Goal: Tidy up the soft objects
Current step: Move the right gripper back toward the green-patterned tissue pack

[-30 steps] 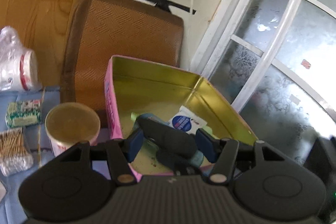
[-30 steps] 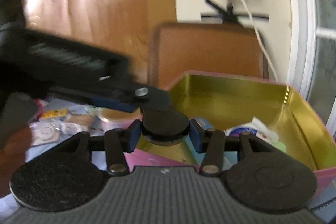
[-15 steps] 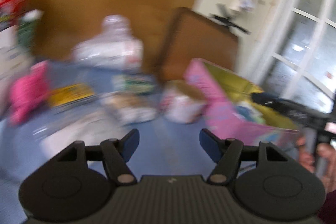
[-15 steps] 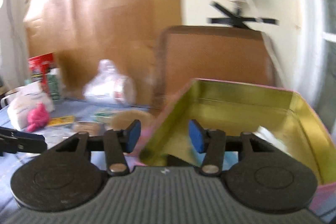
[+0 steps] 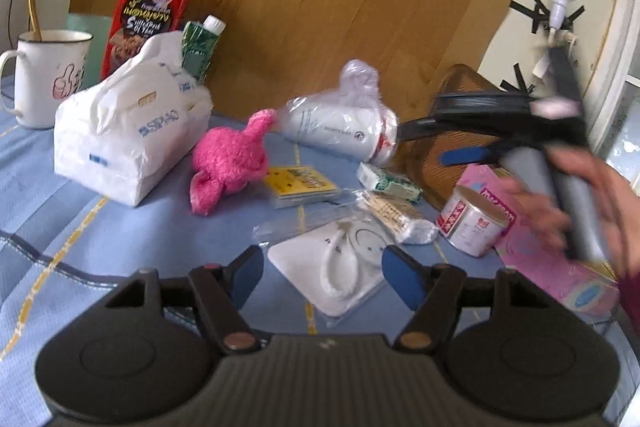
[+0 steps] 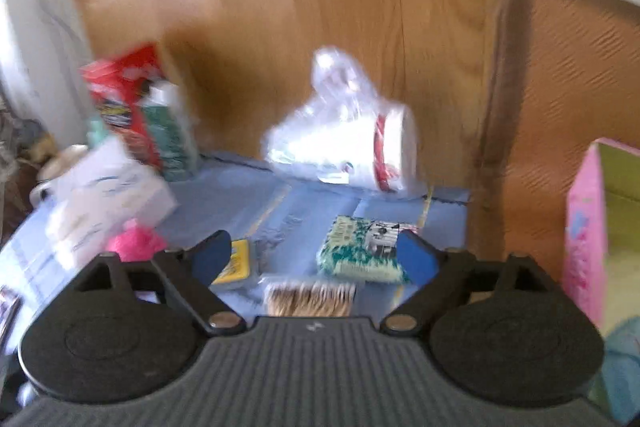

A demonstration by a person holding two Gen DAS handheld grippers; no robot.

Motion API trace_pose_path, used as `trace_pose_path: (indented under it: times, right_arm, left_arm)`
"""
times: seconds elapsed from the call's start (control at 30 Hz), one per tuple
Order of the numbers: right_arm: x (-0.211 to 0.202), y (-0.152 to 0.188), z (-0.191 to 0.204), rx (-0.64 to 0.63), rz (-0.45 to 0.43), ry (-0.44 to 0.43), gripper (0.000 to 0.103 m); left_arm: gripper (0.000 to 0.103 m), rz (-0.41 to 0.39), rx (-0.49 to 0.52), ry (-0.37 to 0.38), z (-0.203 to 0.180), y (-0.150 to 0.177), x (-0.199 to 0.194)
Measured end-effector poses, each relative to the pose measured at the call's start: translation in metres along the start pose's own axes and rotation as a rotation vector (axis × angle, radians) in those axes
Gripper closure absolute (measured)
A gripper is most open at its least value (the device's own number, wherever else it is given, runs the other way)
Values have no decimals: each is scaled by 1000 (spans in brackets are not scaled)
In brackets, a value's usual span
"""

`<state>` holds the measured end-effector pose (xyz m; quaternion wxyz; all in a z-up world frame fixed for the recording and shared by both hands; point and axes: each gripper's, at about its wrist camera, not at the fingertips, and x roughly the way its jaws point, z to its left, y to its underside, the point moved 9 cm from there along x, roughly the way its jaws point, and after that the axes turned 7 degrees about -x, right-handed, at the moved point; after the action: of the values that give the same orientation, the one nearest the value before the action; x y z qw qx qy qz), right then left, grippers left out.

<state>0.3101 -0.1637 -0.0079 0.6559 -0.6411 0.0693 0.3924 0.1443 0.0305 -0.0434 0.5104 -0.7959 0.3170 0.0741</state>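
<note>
One pink plush toy (image 5: 230, 163) on the blue cloth (image 5: 80, 227). Left of it, one white tissue pack (image 5: 128, 131), and behind that one red snack box (image 5: 154, 11), one green bottle (image 5: 200, 47), one mug (image 5: 44, 75). Right of the toy: one yellow packet (image 5: 302, 183), one bag of cups (image 5: 344, 127), one cotton swab bundle (image 5: 396, 215), one tin can (image 5: 474, 223), one pink box (image 5: 560, 267).

A fuzzy pink plush toy (image 5: 230, 159) lies on the blue cloth (image 5: 100, 227).
</note>
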Motion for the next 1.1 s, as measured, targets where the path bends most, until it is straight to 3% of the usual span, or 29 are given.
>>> trace_pose_path:
  times: [0.17,0.23,0.33,0.4,0.43,0.6,0.73,0.9,1.1]
  right_arm:
    - [66,6,-16,50,235,116,9]
    - [77,12,-23,16,269,190,9]
    - [85,27,-21,7,305,172,9]
    - [82,29,-19,-5,269,169,16]
    - [77,28,-16,-6,246,163,25]
    - [30,18,14,-46,53,96,26]
    - [-29,38,44,-96,-59,4,25]
    - [-85,95,66,-218,-93,-74,25]
    - [-116,153,92,-294,-82,-144,22]
  left_arm:
    - [33,4,-5,30,0,1,-4]
    - [33,8,-8,38,0,1,-2]
    - [33,9,-7,41,-1,2,-3]
    - [32,10,-5,41,-1,2,-3]
    - [32,9,-4,40,-1,2,-3]
    - [28,5,-14,33,1,1,-4]
    - [28,12,-50,34,7,-1,-4]
    - [28,28,-80,35,12,-1,-1]
    - [28,39,-41,21,6,3,1]
